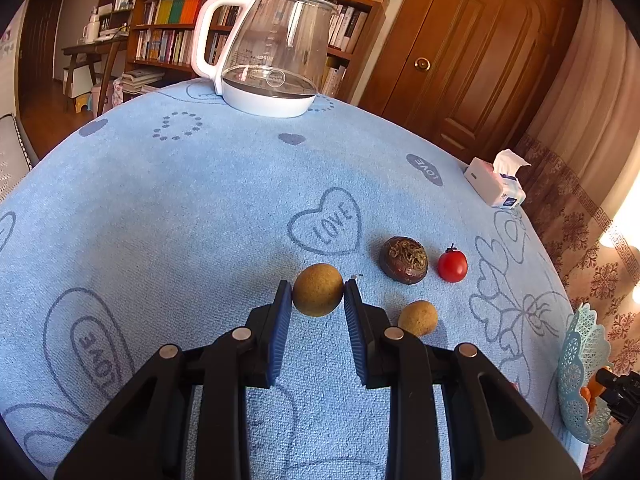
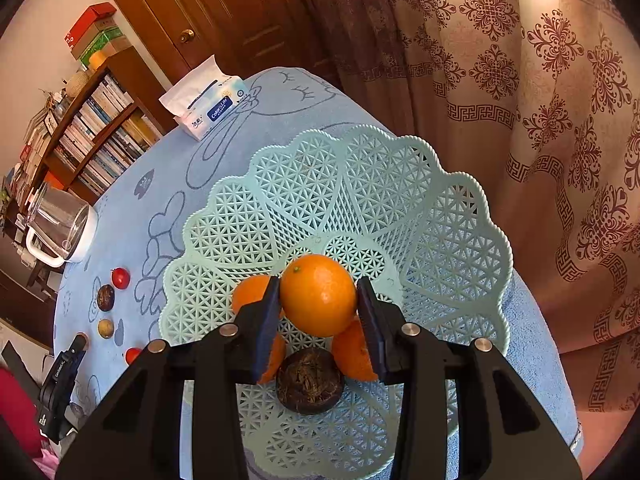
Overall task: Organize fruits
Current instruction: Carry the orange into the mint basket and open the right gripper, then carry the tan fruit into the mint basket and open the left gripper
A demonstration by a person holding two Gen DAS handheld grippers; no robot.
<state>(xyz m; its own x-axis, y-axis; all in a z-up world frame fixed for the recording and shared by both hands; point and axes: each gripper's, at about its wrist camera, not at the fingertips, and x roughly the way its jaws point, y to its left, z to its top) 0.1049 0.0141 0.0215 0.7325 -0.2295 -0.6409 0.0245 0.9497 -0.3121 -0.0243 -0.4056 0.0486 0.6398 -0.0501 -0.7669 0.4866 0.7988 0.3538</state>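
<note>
Left gripper (image 1: 318, 294) angles down toward the blue cloth (image 1: 200, 208), blue pads clamped on a round tan fruit (image 1: 318, 290) lifted just off the surface; it's near-spherical, no clear long axis. Right gripper (image 2: 318, 300) tilts steeply down over the mint lattice basket (image 2: 460, 240), jaws closed on an orange (image 2: 318, 294), stem dimple facing up and away from the camera. Beneath it in the basket: more oranges (image 2: 250, 290) and a dark brown fruit (image 2: 310, 382).
</note>
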